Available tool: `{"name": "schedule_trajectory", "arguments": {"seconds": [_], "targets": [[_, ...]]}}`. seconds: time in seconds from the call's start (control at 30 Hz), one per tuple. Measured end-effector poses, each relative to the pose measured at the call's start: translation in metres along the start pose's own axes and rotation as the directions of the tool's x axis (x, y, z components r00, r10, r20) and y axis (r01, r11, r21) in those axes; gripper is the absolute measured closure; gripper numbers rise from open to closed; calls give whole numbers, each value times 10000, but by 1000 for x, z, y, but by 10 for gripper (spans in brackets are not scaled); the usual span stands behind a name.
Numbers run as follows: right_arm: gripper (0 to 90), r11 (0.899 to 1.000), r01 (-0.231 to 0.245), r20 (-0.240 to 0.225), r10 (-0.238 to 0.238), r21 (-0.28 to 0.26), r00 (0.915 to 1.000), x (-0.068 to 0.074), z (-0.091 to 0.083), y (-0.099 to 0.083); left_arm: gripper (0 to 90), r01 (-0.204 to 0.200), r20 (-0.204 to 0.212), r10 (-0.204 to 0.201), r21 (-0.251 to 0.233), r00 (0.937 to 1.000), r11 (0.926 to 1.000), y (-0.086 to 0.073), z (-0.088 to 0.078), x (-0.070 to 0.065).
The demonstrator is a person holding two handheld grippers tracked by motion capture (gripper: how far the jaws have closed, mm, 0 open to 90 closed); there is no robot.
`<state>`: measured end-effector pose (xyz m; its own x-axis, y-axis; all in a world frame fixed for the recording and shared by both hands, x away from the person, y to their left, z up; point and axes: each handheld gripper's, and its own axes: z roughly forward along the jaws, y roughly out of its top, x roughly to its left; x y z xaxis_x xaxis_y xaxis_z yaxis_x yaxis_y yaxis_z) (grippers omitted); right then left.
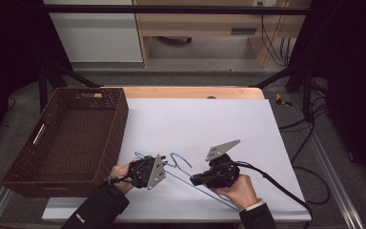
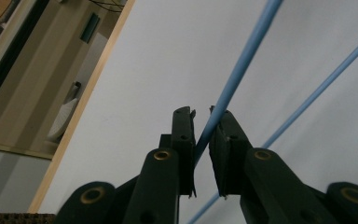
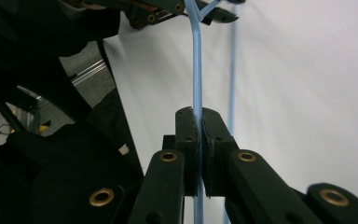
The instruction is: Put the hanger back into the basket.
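Blue wire hanger [image 1: 190, 177] lies on the white sheet [image 1: 205, 124] covering the worktop [image 1: 190, 92], at roughly 6 o'clock of the sheet in the high view. Its hook [image 1: 180, 159] sits between the two grippers; the long wires run off toward 4 o'clock past the right hand [image 1: 238, 188].

Left gripper [image 1: 143, 172]: held in the left hand [image 1: 119, 174] at about 7 o'clock of the sheet, just beside the basket. In the left gripper view its jaws are nearly closed around one hanger wire [image 2: 235, 79], which passes between them; a narrow gap is left, and the wire lies against the right-hand jaw. Can't tell if it is truly pinched. A second wire [image 2: 321, 88] runs alongside, apart from the jaws.

Right gripper [image 1: 195, 180]: clenched on the hanger. In the right gripper view the jaws are pressed together on a wire [image 3: 197, 60] that runs straight up from them to the other gripper at 12 o'clock.

Brown woven basket [image 1: 66, 138] sits at 9 o'clock, at the sheet's left edge, apart from the hanger.
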<state>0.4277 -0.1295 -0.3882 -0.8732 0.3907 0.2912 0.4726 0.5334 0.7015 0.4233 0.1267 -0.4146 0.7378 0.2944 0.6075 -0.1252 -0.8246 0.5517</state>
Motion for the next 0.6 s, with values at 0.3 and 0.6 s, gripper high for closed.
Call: {"name": "schedule_trajectory", "arguments": {"seconds": [0.3,0.6], "targets": [[863,9985,156,717,-119,-517,9974,-4,-10,3,859,-641,126,636,406,9979,9971,6,-4,-1],[701,9935,497,1835,-303,-1023,9826,-3,-29,5,864,-697,272,678,758,9973,9947,18,-7,-2]]}}
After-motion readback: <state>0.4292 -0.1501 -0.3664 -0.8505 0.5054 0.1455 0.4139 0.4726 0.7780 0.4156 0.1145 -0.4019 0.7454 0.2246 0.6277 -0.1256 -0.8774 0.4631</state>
